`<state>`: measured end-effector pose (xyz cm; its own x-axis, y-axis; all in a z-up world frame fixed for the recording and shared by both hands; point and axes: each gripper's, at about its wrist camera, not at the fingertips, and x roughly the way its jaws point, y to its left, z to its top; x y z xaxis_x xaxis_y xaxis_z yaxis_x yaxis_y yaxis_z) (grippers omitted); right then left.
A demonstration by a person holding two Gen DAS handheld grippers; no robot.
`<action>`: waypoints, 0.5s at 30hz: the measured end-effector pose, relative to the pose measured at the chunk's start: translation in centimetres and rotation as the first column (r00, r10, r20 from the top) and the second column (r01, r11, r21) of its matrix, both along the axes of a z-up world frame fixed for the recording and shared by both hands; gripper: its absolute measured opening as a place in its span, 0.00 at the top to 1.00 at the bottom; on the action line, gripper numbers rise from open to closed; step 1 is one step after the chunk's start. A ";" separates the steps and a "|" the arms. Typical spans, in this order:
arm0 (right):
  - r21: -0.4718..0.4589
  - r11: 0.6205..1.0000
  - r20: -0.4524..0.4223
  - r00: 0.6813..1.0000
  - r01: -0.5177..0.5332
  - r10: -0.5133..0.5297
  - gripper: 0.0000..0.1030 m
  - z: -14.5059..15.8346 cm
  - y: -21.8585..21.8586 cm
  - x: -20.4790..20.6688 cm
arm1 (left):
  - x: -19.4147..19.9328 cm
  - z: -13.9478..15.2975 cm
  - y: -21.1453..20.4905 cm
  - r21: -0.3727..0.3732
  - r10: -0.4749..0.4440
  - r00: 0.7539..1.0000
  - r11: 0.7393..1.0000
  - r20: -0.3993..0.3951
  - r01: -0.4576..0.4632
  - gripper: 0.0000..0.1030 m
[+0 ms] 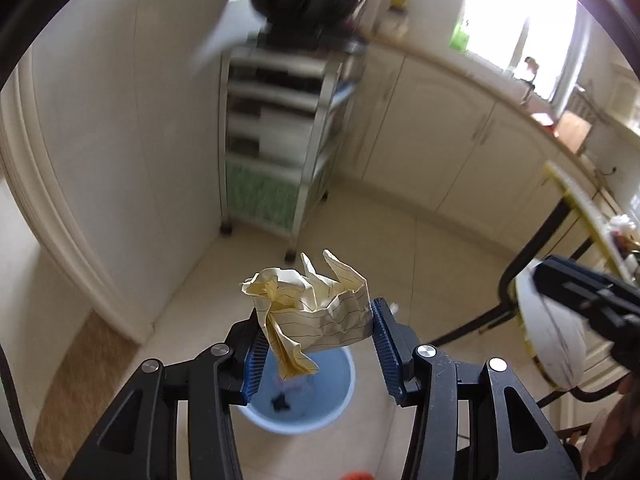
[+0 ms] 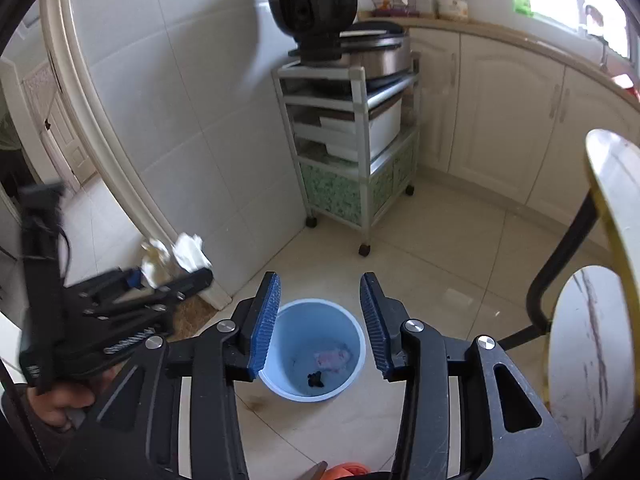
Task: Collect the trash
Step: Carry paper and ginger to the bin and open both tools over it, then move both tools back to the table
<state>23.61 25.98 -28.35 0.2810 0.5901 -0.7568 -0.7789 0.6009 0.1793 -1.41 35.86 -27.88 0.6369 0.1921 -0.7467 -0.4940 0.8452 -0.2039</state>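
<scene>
My left gripper is shut on a crumpled ball of yellow lined paper and holds it above a light blue bin on the floor. The same gripper with the paper shows at the left of the right wrist view. My right gripper is open and empty above the blue bin. The bin holds a pinkish scrap and a small dark scrap. The right gripper's body shows at the right of the left wrist view.
A metal rolling cart with a dark cooker on top stands against the tiled wall. Cream cabinets run along the back. A round marble table with black legs is at the right. A doorway opens at the left.
</scene>
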 end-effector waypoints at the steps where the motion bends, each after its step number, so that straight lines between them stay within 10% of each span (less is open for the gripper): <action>1: -0.010 1.000 -0.004 1.000 -0.005 0.005 0.61 -0.5 0.3 0.1 | 0.3 -0.7 0.2 -0.010 0.001 1.000 1.000 -0.019 -0.002 0.56; 15: 0.001 0.996 0.108 0.990 0.087 -0.087 0.53 2.0 -2.5 0.5 | 10.6 -2.6 3.6 -0.091 0.011 0.988 0.996 -0.153 -0.025 0.31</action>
